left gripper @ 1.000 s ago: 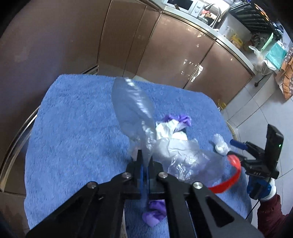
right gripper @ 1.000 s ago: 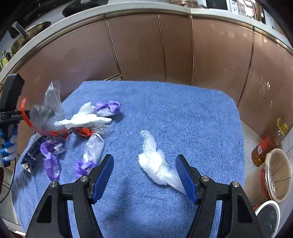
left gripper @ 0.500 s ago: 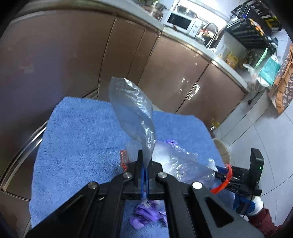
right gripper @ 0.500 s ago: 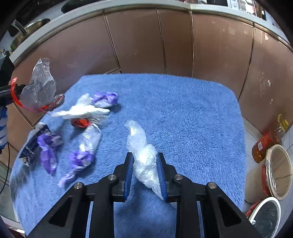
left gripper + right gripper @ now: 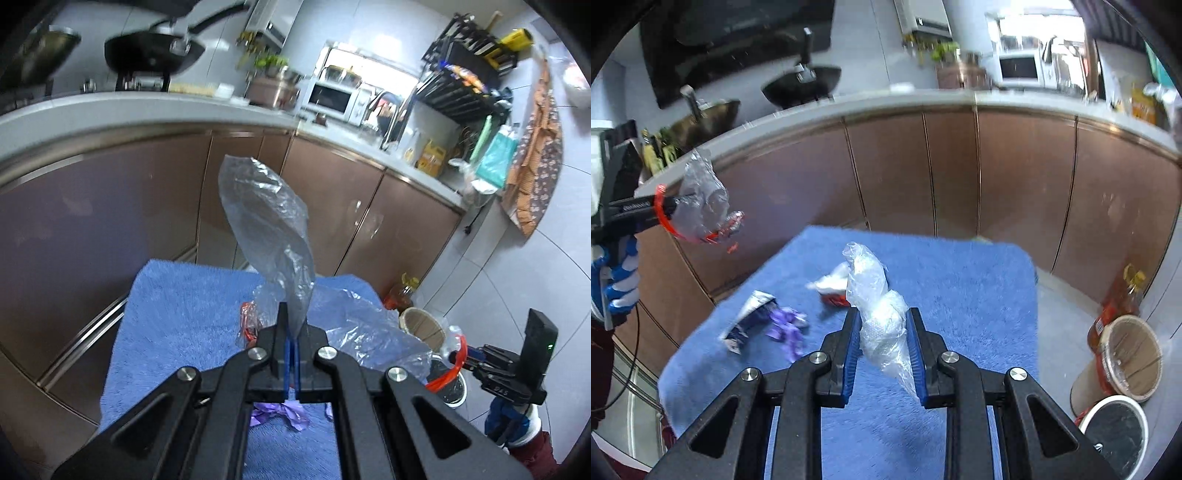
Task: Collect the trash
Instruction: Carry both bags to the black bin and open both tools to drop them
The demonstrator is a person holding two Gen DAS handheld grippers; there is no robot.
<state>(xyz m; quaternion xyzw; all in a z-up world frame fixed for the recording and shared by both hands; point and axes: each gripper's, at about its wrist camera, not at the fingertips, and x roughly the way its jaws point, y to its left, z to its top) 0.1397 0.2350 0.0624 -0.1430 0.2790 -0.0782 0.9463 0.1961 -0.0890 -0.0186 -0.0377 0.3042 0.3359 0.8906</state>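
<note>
Both grippers hold trash up off the blue towel (image 5: 960, 280): the left gripper (image 5: 292, 354) is squeezed tight on a clear bag (image 5: 266, 229), the right gripper (image 5: 882, 350) pinches a plastic wad (image 5: 879, 314), and next they need the bin (image 5: 1115, 432).

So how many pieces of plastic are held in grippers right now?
2. A clear plastic bag is pinched in the shut left gripper; a crumpled plastic wad is in the right gripper, whose jaws have just been closing on it. Neither grip is hidden.

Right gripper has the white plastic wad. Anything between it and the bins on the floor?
Nothing visible. The white plastic wad is clamped in the right gripper above the blue towel; open floor separates the towel's right edge from the bins.
</note>
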